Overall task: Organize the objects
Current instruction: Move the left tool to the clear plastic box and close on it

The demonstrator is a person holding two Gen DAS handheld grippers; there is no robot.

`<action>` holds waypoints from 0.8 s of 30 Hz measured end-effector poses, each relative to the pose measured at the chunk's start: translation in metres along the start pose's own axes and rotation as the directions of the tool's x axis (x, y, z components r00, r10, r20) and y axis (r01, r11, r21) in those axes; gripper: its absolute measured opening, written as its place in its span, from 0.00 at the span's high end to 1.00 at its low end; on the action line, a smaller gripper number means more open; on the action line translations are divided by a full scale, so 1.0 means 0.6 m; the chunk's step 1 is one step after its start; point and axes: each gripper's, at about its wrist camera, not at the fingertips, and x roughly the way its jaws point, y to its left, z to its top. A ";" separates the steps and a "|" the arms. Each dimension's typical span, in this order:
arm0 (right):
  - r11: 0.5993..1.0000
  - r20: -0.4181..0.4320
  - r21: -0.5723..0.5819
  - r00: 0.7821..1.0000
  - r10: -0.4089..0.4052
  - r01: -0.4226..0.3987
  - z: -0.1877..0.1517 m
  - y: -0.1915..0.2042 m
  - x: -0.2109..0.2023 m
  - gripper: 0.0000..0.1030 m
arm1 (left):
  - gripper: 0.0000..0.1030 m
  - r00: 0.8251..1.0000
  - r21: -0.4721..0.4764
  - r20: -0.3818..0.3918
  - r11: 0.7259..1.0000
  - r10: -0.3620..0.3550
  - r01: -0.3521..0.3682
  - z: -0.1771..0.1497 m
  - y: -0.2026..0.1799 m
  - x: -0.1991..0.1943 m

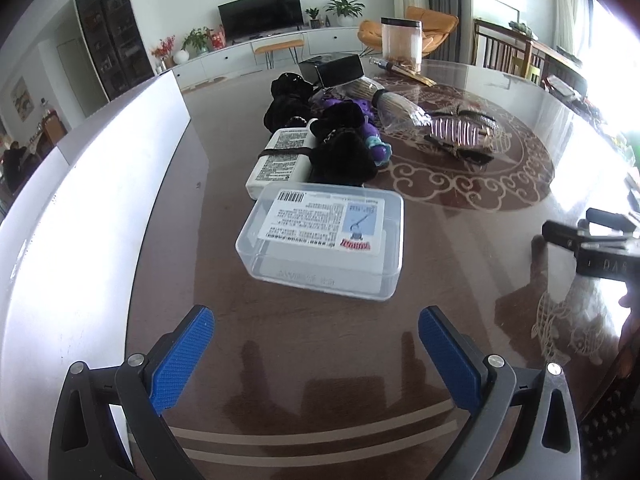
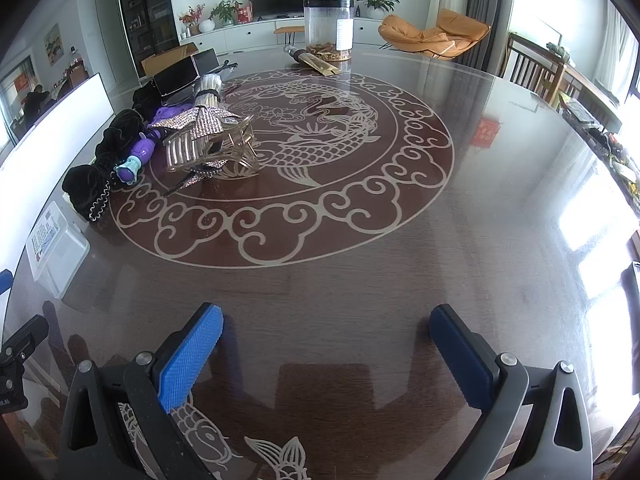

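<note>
A clear plastic box (image 1: 320, 236) with a printed label lies on the dark table just ahead of my left gripper (image 1: 316, 320), which is open and empty. Behind the box sit a white strapped pack (image 1: 280, 160), black velvet scrunchies (image 1: 340, 152), a purple toy (image 1: 370, 136) and hair claws (image 1: 456, 132). My right gripper (image 2: 326, 318) is open over bare table. From there the box (image 2: 56, 244) lies far left, with the scrunchies (image 2: 90, 188), purple toy (image 2: 140, 152) and a translucent hair claw (image 2: 212, 148) farther back on the left.
A white board (image 1: 80, 208) runs along the table's left edge. A clear jar (image 2: 329, 26), a gold-wrapped item (image 2: 312, 60) and a black case (image 2: 176, 76) stand at the far side. The right gripper's body (image 1: 600, 248) shows at the right of the left wrist view.
</note>
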 end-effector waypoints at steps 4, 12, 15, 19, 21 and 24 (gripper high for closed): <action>1.000 0.000 0.000 1.000 0.000 0.000 0.000 0.000 0.000 0.00 | 0.00 1.000 -0.017 0.001 1.000 -0.024 0.024 0.016 -0.012 -0.001; 1.000 0.000 0.000 1.000 0.000 0.000 0.000 0.000 0.000 0.00 | 0.00 0.998 -0.095 0.046 0.995 -0.033 0.037 0.079 -0.031 0.009; 1.000 0.000 0.000 1.000 0.000 0.000 0.000 0.000 0.000 0.00 | 0.00 0.999 -0.128 0.026 0.991 0.032 -0.028 0.101 -0.041 0.028; 1.000 0.000 0.000 1.000 0.000 0.000 0.000 0.000 0.000 0.00 | 0.00 0.994 -0.126 -0.037 0.986 0.106 -0.110 0.099 -0.039 0.053; 1.000 0.000 0.000 1.000 0.000 0.000 0.000 0.000 0.000 0.00 | 0.00 0.992 -0.110 -0.035 0.986 0.125 -0.128 0.087 -0.030 0.049; 1.000 0.000 0.000 1.000 0.000 0.000 -0.001 0.000 0.000 0.00 | 0.00 0.992 -0.117 -0.060 0.987 0.108 -0.114 0.060 -0.003 0.038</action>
